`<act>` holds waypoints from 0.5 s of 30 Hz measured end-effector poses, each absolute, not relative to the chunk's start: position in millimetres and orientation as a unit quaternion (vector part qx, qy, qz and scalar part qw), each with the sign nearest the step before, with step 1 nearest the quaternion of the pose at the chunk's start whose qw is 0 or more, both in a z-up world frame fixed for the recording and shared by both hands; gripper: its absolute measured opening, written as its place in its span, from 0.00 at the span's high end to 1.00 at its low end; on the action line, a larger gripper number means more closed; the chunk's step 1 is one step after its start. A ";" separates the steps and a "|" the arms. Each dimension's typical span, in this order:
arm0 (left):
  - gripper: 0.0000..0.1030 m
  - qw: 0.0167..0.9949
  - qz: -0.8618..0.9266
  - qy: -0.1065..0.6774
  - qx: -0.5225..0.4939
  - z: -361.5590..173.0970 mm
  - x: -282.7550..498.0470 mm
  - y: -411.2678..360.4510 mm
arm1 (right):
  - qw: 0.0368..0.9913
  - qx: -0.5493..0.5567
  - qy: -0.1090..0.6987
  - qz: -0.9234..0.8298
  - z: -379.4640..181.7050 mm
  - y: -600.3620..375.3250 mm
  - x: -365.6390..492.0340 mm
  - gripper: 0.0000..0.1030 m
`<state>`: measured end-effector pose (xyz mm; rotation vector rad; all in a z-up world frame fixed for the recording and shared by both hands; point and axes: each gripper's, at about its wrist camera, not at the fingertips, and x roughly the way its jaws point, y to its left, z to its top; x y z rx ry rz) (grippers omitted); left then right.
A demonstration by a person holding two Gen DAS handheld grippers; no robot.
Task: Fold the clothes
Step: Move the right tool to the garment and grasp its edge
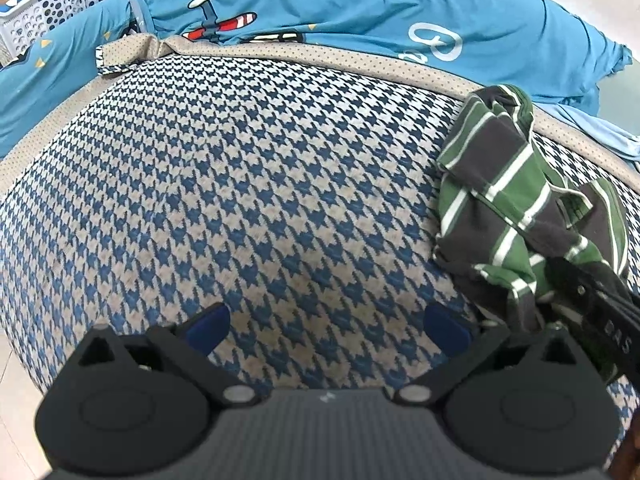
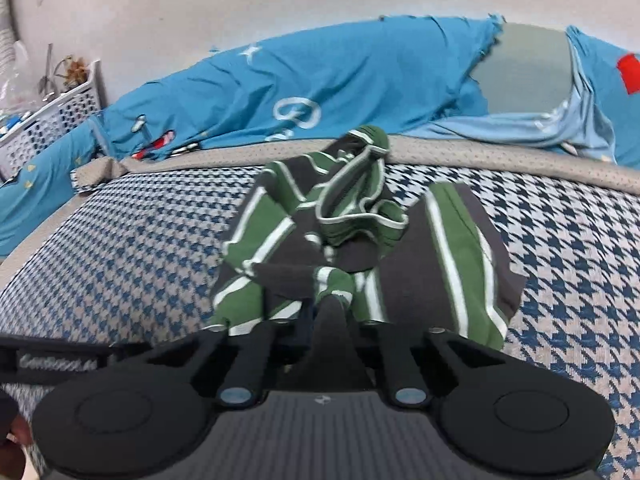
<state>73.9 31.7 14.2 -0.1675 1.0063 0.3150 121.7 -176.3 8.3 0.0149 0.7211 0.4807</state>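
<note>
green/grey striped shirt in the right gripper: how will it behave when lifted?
Likely floppy: the green and grey striped knit shirt lies crumpled in soft folds on the houndstooth cushion. Probably light and drapes downward, since the right gripper pinches only one bunched edge. Unlikely to slip; the fabric looks matte.

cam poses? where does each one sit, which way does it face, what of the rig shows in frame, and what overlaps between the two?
Left wrist: on the left gripper, open, looking along its fingers over the houndstooth cushion; the right gripper enters at the right edge.
Right wrist: on the right gripper, shut on the striped shirt, facing the blue cover; part of a hand shows at the lower left.
Shared: shirt, cushion, cover, white basket.
</note>
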 end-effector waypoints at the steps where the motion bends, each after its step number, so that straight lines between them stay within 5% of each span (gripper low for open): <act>1: 0.00 0.862 0.152 0.477 -0.080 15.4 73.9 32.4 | 0.908 0.003 0.344 0.238 10.2 -175.3 118.5 0.89; 15: 0.00 0.892 0.127 0.422 -0.105 37.0 67.1 33.5 | 0.875 -0.117 0.315 0.348 10.6 -161.0 46.9 0.91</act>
